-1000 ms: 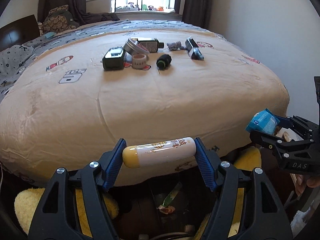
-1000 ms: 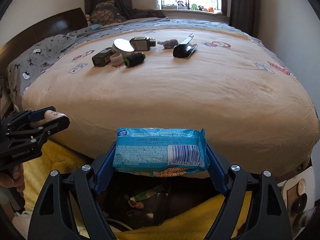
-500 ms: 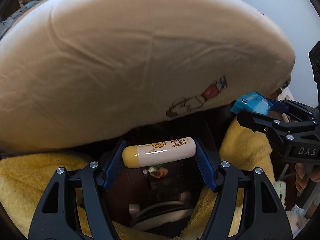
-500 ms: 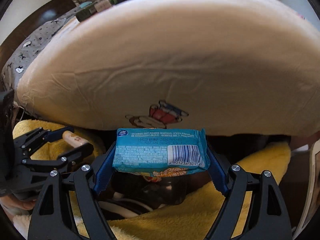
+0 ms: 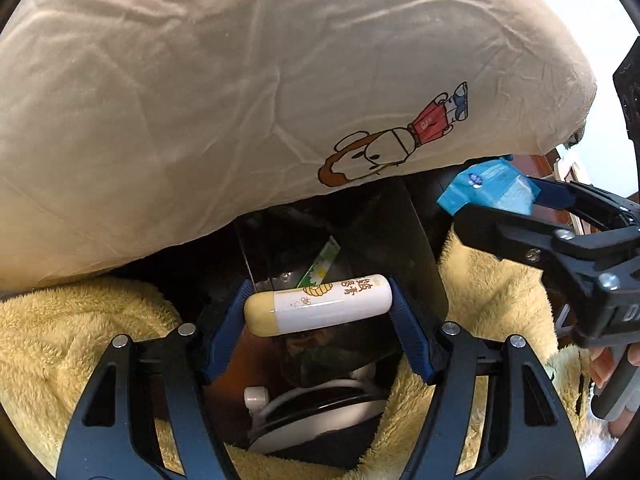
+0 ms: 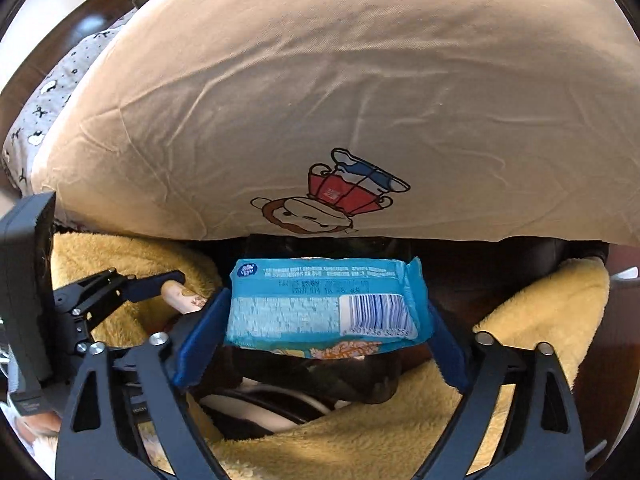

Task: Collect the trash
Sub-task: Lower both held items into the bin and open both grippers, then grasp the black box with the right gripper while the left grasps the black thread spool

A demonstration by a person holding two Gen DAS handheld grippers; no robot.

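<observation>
My left gripper [image 5: 320, 310] is shut on a white tube with a yellow cap [image 5: 318, 306], held crosswise over a black trash bin [image 5: 396, 240] lined with a dark bag. A green wrapper [image 5: 320, 266] lies inside the bin. My right gripper [image 6: 322, 320] is shut on a blue snack packet [image 6: 326, 304], also held above the bin's dark opening [image 6: 320, 376]. The right gripper and its packet [image 5: 490, 186] show at the right in the left wrist view. The left gripper with the tube [image 6: 182, 298] shows at the left in the right wrist view.
The beige quilt [image 5: 240, 100] with a cartoon print [image 5: 396, 146] hangs over the bed's edge just above the bin. Yellow fleece [image 5: 68, 340] lies on both sides of the bin. A white round object [image 5: 320, 412] sits below the bin.
Both grippers have tilted down and moved lower, from looking across the bed top to hanging over the bin under the bed's edge. Both keep their hold.
</observation>
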